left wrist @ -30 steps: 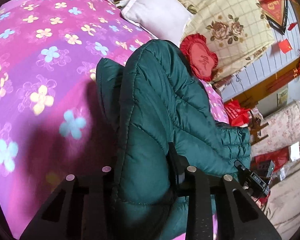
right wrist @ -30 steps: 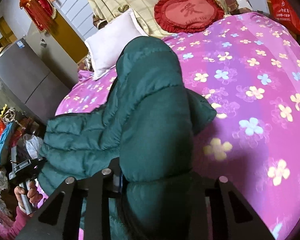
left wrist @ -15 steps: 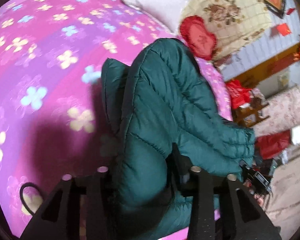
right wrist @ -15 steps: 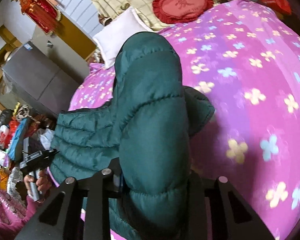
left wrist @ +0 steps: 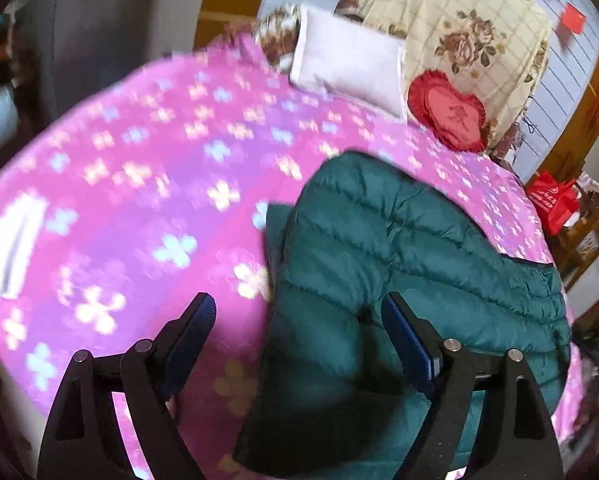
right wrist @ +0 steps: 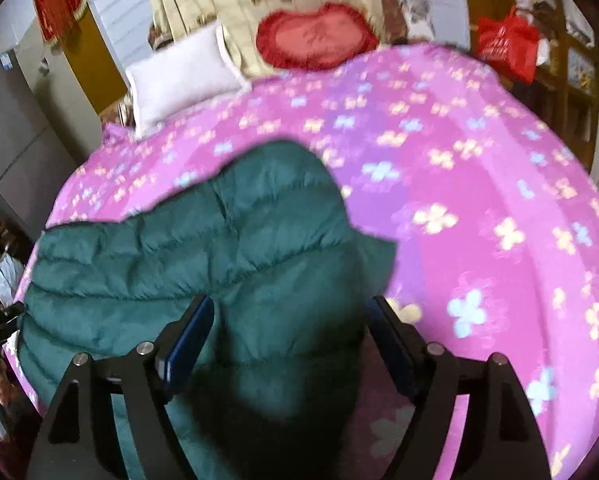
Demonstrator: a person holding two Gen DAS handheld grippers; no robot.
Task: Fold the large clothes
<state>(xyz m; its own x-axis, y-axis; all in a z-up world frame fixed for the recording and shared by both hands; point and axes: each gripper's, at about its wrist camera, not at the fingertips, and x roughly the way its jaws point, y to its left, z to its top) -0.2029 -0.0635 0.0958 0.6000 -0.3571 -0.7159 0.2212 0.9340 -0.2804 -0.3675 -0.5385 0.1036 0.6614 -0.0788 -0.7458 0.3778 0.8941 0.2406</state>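
Pink floral bed carries the green jacket folded flat, so both hand-held grippers, left and right, gape wide, holding nothing.

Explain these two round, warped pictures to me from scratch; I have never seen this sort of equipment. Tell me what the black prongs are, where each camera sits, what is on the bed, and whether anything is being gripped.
No robot here: a person holds a two-fingered claw in each hand, with a fisheye camera on each looking forward along its fingers. The black prongs at the bottom are those fingers. One picture comes from the left claw, the other from the right claw.

On the pink flowered bedspread lies a dark green quilted puffer jacket, partly folded over itself. At the headboard are a white pillow and a red heart-shaped cushion.

Both claws are open and grip nothing; the jacket lies on the bed.
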